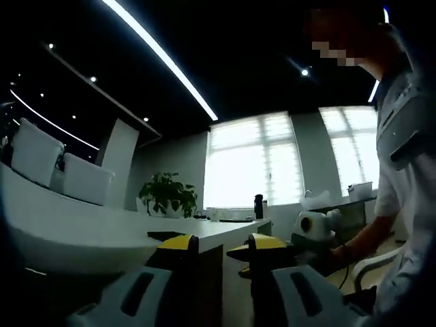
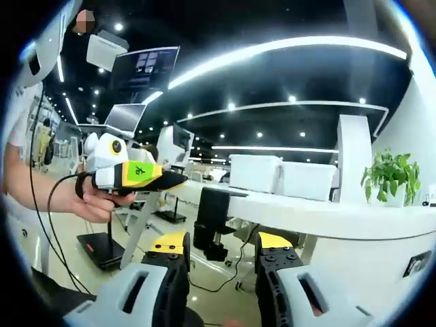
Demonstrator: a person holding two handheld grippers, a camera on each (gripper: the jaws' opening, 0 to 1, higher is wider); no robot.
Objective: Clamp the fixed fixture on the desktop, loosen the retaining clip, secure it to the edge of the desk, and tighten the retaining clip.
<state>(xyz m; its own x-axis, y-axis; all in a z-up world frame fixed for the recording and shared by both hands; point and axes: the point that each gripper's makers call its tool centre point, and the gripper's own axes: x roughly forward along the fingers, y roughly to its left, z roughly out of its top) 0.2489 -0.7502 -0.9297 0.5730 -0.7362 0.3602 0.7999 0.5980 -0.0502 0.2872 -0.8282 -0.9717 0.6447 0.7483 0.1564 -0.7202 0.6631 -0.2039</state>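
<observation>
Since both tongs are empty rn, quick rundown using the white desk (image 2: 327, 216) as the anchor, going L to R in the right gripper view.

Well off the desk's left end, out over the floor, a hand (image 2: 95, 201) holds the left gripper (image 1: 221, 244). It's level, nose pointing toward the desk. In its own view the jaws stand wide w/ nothing between them.

Next over is the black clamp fixture (image 2: 214, 211), sitting at the desk's near-left edge. The block is up top, and what looks like the knob part (image 2: 204, 238) hangs below the desktop. Its long axis is roughly vertical. It looks hooked over the edge, but I can't tell if it's tight.

The right gripper (image 2: 221, 242) points straight at it. Jaws are apart and gripping nothing, and the fixture shows thru the gap, a bit beyond the tips. So imo the right one is both nearer and better lined up for the grab.

Further right the desktop runs long and mostly bare, w/ white chair backs (image 2: 279, 176) behind it and a potted plant (image 2: 390, 174) at the far right end.

There's open floor under and left of the desk corner, so plenty of room to approach. Only watch the edge itself and the cable (image 2: 225, 283) trailing on the floor below.
</observation>
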